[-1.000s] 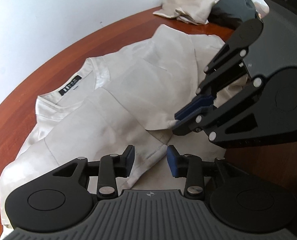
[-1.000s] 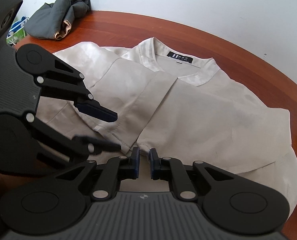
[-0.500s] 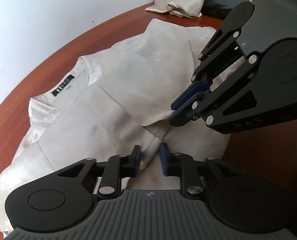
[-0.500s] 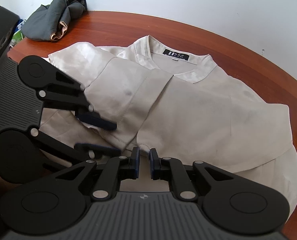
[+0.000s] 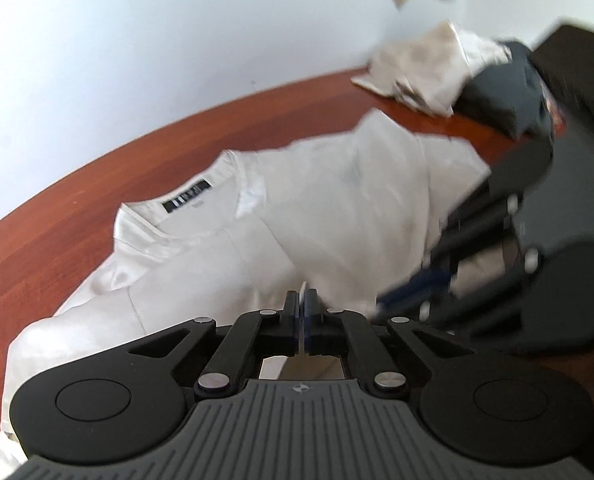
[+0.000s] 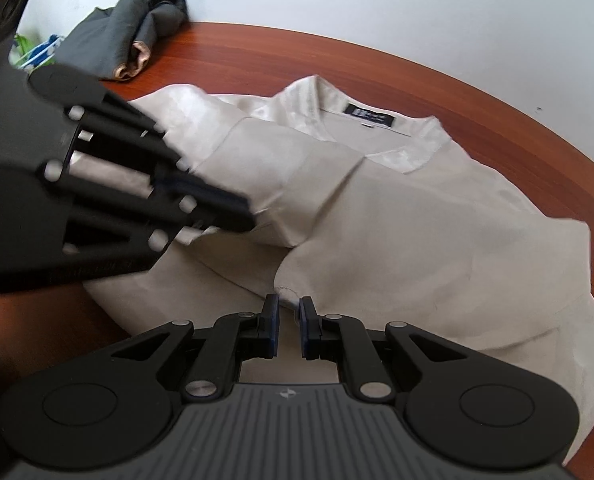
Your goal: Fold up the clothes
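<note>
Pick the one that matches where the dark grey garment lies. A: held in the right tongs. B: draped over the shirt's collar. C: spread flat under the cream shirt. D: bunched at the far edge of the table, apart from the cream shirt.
D: the dark grey garment sits crumpled at the far side of the table, with bare wood between it and the cream shirt.

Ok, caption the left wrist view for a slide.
Left gripper shut on the hem of a cream shirt spread across a wooden table.
</note>
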`<state>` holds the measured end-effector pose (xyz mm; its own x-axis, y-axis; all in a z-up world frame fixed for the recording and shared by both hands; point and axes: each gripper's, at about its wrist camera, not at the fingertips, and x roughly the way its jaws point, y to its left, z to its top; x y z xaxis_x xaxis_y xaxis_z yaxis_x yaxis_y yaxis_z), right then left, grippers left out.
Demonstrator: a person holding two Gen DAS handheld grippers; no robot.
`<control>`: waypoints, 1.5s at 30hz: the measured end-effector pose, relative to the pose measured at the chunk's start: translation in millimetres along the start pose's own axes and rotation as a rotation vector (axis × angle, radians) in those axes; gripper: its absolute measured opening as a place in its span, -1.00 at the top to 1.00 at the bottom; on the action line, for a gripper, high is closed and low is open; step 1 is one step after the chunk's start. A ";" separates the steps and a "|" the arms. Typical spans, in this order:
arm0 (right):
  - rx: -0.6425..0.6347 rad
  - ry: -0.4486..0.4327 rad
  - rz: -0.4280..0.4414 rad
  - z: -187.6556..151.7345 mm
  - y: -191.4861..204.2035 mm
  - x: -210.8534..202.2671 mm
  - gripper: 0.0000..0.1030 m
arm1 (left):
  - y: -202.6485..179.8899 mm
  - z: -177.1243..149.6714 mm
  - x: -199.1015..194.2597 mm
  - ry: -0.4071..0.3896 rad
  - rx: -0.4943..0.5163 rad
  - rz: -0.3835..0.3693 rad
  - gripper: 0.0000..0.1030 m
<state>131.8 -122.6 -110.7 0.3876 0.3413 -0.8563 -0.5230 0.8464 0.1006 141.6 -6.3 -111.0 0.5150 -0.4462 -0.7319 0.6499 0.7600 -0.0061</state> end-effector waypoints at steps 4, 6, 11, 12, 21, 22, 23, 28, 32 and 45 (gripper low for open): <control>-0.034 0.013 0.040 5.1 16.6 3.3 0.89 | -4.5 5.3 -8.6 -0.029 0.009 -0.016 1.00; -0.046 0.019 0.059 6.4 22.7 4.4 1.00 | -8.1 5.8 -10.4 -0.030 0.016 -0.028 1.00; -0.095 0.047 0.087 5.5 40.1 9.7 1.00 | -14.9 0.4 -7.0 -0.001 0.038 -0.038 1.00; -0.096 0.047 0.086 4.5 40.2 8.8 0.98 | -14.9 -0.9 -7.0 0.003 0.036 -0.033 0.99; 0.005 0.018 0.012 -12.2 10.3 -17.6 0.37 | -25.5 -3.7 -16.2 -0.007 0.046 0.026 0.26; 0.024 0.015 -0.003 -16.0 3.5 -23.1 0.32 | -27.9 -3.2 -17.8 -0.014 0.046 0.032 0.21; 0.042 0.012 -0.019 -19.9 -3.3 -28.6 0.30 | -30.8 -2.7 -18.8 -0.017 0.047 0.033 0.20; 0.079 0.002 -0.077 -35.6 -49.6 -42.5 0.20 | -55.8 0.4 -19.8 -0.021 0.073 0.038 0.10; 0.100 -0.004 -0.119 -47.6 -88.5 -51.4 0.13 | -79.4 3.9 -16.2 -0.013 0.089 0.044 0.04; 0.092 -0.022 -0.202 -90.1 -215.5 -77.6 -0.18 | -178.2 22.9 24.0 0.019 0.022 0.088 -0.04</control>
<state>146.0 -368.3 -111.5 0.4944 0.1695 -0.8525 -0.3620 0.9318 -0.0247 50.9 -163.3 -111.9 0.5604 -0.3691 -0.7414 0.6148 0.7852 0.0738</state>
